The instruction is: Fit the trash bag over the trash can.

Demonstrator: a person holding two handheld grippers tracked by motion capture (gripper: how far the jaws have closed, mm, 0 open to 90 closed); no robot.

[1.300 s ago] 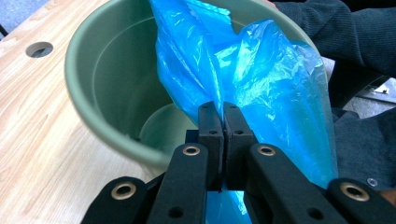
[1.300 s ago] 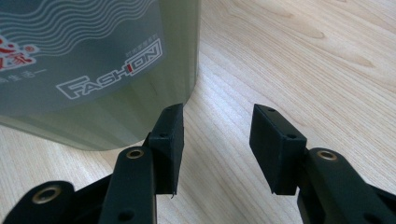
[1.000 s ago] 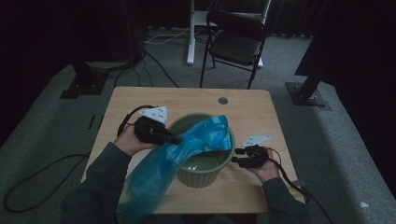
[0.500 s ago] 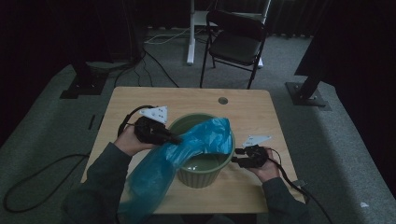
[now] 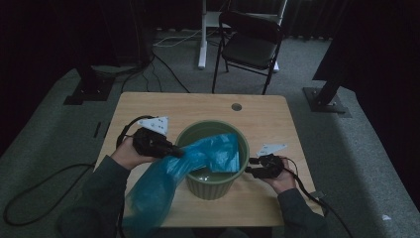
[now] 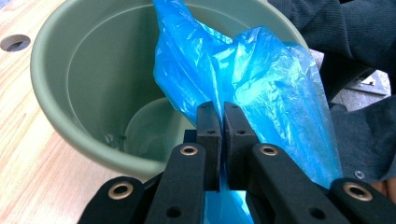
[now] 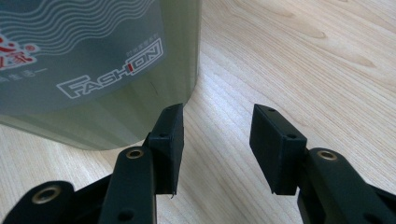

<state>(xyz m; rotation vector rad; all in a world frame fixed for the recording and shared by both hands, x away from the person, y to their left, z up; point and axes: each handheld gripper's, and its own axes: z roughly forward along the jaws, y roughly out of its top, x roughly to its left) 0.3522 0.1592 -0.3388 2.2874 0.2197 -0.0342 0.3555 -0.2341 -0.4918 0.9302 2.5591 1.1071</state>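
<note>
A green plastic bin (image 5: 213, 181) stands in the middle of the wooden table (image 5: 198, 106). A blue plastic bag (image 5: 198, 158) drapes over its near-left rim, one end inside, the rest trailing off the table's front edge. My left gripper (image 5: 174, 151) is at the bin's left rim, shut on a fold of the blue bag (image 6: 243, 88) just above the green bin (image 6: 84, 84). My right gripper (image 5: 247, 171) rests low on the table by the bin's right side. In the right gripper view my right gripper (image 7: 217, 140) stands open with bare wood between the jaws, the bin's printed wall (image 7: 93, 65) just left.
A round cable hole (image 5: 236, 106) sits near the table's far edge. A black folding chair (image 5: 250, 47) and a white stand leg (image 5: 203, 34) are behind the table. Cables trail from both grippers over the table sides.
The bag's top edge inside the bin has shifted slightly. Both hands stay about where they were.
</note>
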